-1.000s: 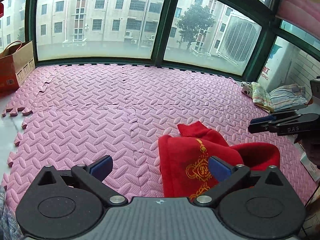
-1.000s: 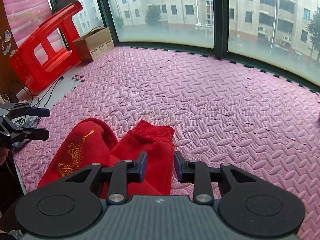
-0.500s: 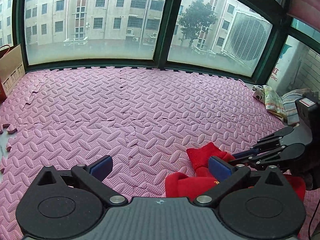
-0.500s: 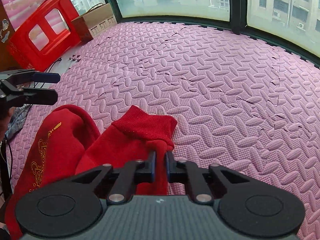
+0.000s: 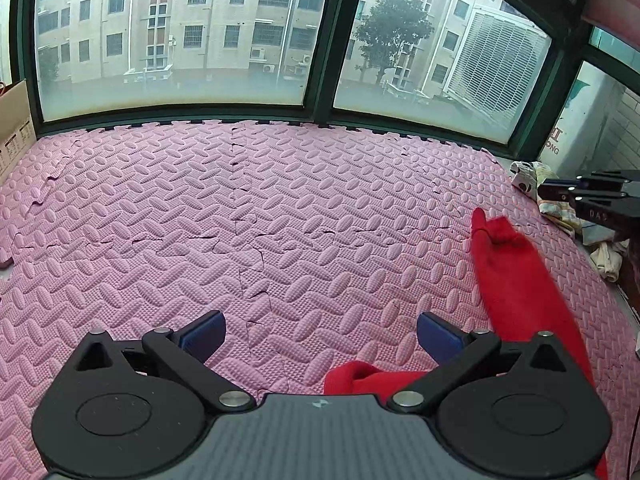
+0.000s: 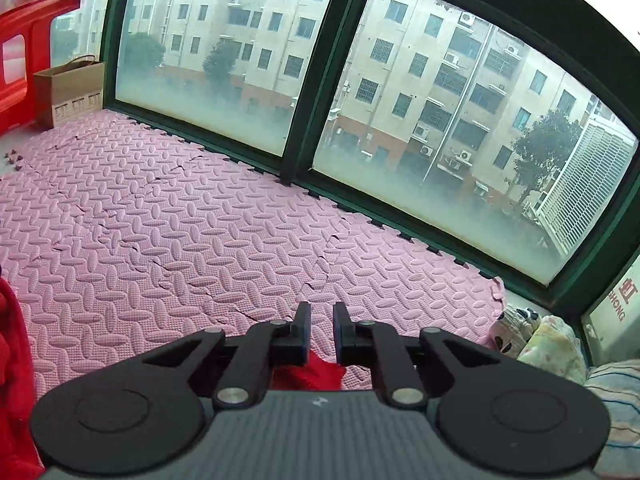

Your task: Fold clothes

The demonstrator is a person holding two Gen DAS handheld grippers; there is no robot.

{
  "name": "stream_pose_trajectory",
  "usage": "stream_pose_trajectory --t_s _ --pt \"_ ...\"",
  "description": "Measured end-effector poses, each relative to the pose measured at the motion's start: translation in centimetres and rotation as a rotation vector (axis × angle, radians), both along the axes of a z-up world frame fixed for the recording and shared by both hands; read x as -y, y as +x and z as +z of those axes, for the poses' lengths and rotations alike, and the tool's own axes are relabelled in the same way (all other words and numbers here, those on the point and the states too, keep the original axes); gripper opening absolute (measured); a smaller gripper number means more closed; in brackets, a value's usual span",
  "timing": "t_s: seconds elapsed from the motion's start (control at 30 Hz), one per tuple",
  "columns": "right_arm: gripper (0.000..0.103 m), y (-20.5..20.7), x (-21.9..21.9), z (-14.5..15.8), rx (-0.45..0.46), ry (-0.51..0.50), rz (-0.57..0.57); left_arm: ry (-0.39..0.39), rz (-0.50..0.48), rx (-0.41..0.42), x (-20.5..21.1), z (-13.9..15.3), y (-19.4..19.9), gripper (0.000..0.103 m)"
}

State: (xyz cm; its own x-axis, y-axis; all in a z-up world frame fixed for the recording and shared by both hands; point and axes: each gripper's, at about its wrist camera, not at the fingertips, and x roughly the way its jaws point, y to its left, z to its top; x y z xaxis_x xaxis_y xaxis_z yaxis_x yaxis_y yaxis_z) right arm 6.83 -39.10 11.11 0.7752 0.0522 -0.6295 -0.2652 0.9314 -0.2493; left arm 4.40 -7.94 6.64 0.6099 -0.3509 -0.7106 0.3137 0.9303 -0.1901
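From my left camera, the foam mat (image 5: 248,208) spreads ahead to the window (image 5: 176,40) at the back. A cardboard box (image 5: 14,128) stands at the mat's far left edge. The garment (image 5: 516,280) stretches along the mat's right side, its near end under my left gripper (image 5: 320,334). Farther right, my right gripper (image 5: 596,196) hangs before a pile of clothes (image 5: 560,204). From my right camera, that pile (image 6: 548,340) lies off the mat's right corner, below the window (image 6: 440,128).

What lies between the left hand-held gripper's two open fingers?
Left wrist view: bare pink foam mat between the left hand-held gripper fingers; the red garment lies to the right.
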Motion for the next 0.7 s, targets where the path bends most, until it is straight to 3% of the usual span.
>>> stream_pose_trajectory --t_s 0.1,0.17,0.37,0.7 --pt "0.012 -0.5 -1.0 -0.2 -0.084 0.109 0.074 0.003 -0.005 -0.011 -0.1 -0.3 0.0 0.103" --pt "0.012 -1.5 -2.9 -1.4 -0.209 0.218 0.192 0.005 -0.007 -0.01 -0.1 -0.4 -0.1 0.103" --pt "0.012 -5.7 -7.8 -4.6 -0.455 0.305 0.448 0.002 -0.011 -0.008 -0.5 -0.4 -0.6 0.103" --pt "0.015 -6.8 -8.8 -6.9 -0.548 0.287 0.465 -0.016 -0.035 -0.005 -0.7 -0.3 -1.2 0.103"
